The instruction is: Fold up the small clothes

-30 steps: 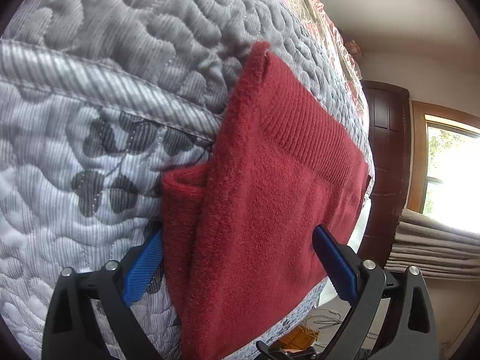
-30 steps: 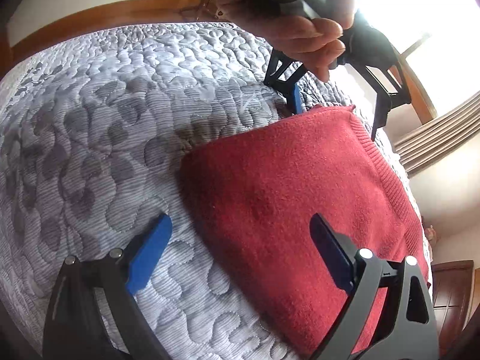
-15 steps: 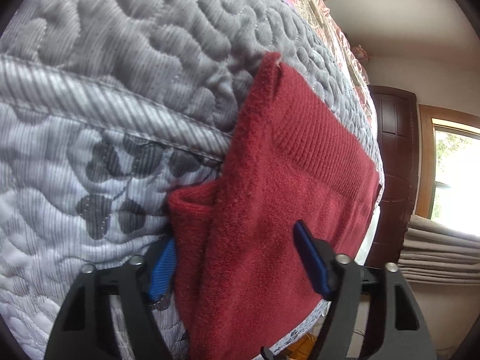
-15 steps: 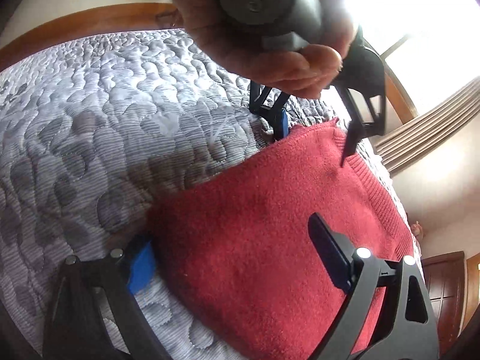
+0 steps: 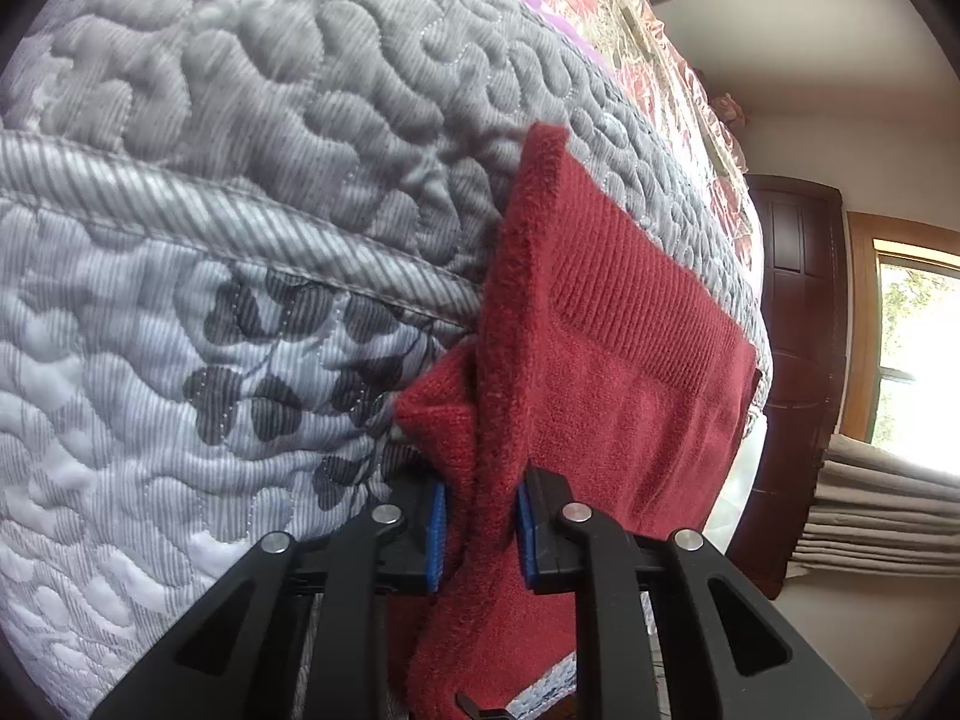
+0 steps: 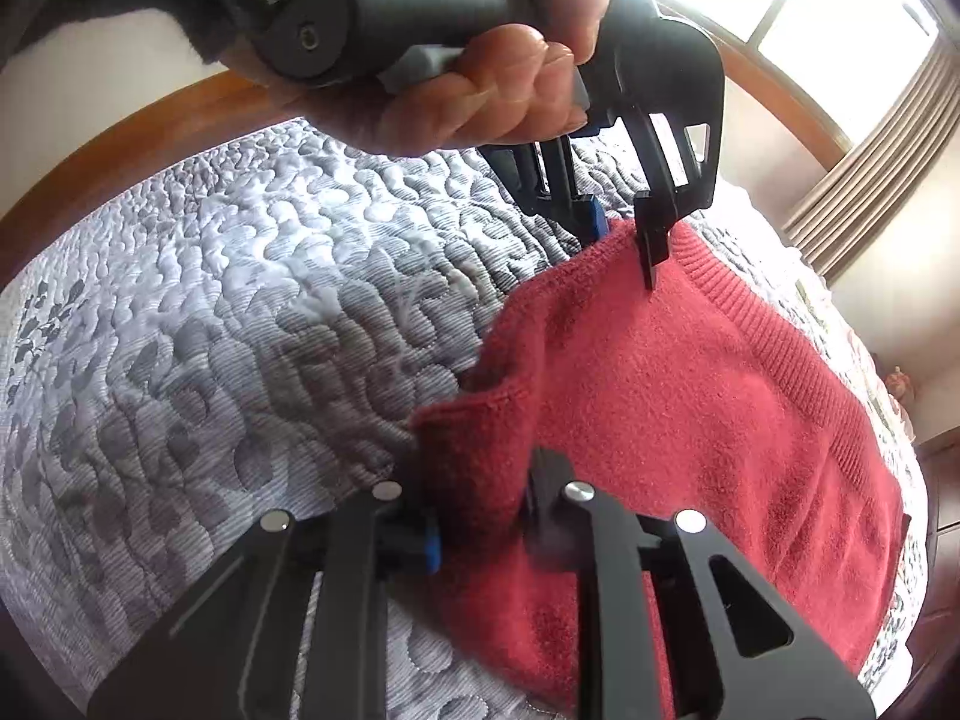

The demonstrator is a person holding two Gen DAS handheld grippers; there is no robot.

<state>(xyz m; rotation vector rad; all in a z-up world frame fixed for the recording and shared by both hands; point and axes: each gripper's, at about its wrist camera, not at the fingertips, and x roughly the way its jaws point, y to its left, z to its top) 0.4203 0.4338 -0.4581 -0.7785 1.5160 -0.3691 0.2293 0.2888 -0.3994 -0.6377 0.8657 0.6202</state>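
Left wrist view: grey quilted bed (image 5: 252, 138) fills frame; red knit garment (image 5: 612, 372) spread from 12 to 6 o'clock, edge bunched between pads; left gripper (image 5: 480, 531) clenched on it; right gripper (image 6: 480, 531) likewise pinches garment's near corner at 6 o'clock.

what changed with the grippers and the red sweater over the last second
Both grippers went from open to shut: the left gripper and right gripper each pinched an edge of the red sweater, bunching it up. The sweater stayed on the grey quilt.
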